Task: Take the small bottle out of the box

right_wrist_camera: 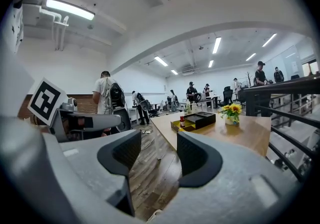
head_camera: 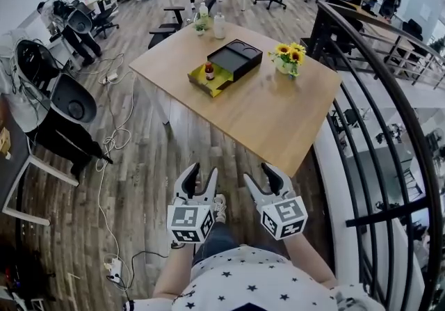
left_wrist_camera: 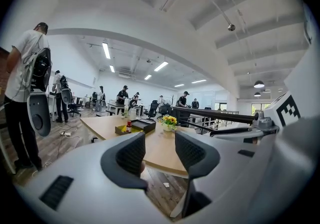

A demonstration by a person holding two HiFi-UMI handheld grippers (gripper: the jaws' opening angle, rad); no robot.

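Observation:
A small bottle (head_camera: 209, 70) with a red cap stands in the yellow tray of an open box (head_camera: 217, 79) on the wooden table (head_camera: 271, 118); the black part of the box (head_camera: 235, 58) lies against the tray. Both grippers are held low over the floor, well short of the table's near edge. My left gripper (head_camera: 199, 179) stands open with nothing between its jaws. My right gripper (head_camera: 261, 174) is open and empty too. In the left gripper view the bottle (left_wrist_camera: 128, 127) and box (left_wrist_camera: 141, 126) show far ahead; the right gripper view shows the bottle (right_wrist_camera: 182, 122) too.
A pot of sunflowers (head_camera: 290, 58) stands right of the box. Two bottles (head_camera: 219, 25) stand at the table's far edge. A black railing (head_camera: 375, 94) runs along the right. Cables (head_camera: 111, 142) and a chair (head_camera: 66, 104) lie to the left. Several people are in the background.

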